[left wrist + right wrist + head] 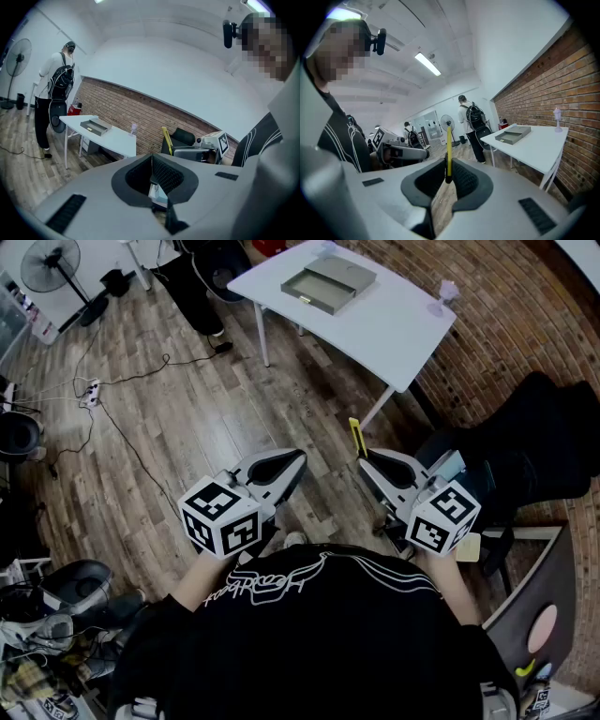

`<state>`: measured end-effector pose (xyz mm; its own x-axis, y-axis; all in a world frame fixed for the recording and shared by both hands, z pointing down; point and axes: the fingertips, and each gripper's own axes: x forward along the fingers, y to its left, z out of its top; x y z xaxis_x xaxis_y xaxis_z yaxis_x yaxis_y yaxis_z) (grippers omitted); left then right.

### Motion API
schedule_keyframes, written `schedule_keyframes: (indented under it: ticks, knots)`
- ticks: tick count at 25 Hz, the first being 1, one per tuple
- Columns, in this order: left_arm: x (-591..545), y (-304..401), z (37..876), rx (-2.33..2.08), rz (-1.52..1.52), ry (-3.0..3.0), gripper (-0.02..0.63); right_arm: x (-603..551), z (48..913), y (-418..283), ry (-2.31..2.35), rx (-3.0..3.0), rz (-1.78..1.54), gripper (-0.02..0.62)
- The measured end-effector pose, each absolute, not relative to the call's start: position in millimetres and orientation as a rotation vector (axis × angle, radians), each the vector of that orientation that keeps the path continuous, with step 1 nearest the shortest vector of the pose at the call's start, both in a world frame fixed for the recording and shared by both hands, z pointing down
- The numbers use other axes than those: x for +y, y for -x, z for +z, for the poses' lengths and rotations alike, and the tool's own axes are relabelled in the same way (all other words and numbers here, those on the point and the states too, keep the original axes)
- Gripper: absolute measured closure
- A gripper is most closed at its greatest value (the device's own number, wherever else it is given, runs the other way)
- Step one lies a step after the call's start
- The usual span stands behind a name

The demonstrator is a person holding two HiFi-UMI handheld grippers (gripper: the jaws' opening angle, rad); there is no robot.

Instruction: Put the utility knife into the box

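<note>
My right gripper (pixel 364 457) is shut on a yellow utility knife (pixel 354 435), which sticks straight up out of the jaws (pixel 448 150). The pads press on its lower end. My left gripper (pixel 298 458) hangs beside it at the same height, shut with nothing in it (pixel 151 158). Both are held in front of the person's chest, well above the wooden floor. The grey open box (pixel 328 284) lies on the white table (pixel 398 329) far ahead, seen small in both gripper views (pixel 93 126) (pixel 513 135). The knife (pixel 165 138) also shows in the left gripper view.
A person with a backpack (pixel 471 121) stands by the table's far end. A black chair (pixel 534 446) is at the right by the brick wall. A standing fan (pixel 52 263) and a power strip (pixel 91 393) with cables are on the floor at left.
</note>
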<state>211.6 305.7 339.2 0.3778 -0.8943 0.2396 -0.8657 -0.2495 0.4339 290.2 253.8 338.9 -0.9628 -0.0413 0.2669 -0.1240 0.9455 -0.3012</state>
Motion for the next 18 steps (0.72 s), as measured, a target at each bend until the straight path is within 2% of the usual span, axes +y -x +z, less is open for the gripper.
schedule_keyframes:
  ticks: [18]
  knots:
    - [329.1,-184.3,342.2,-1.554,-0.07,-2.152,0.574,266.2,340.1,-257.6,-0.106,-2.87,0.425,0.545]
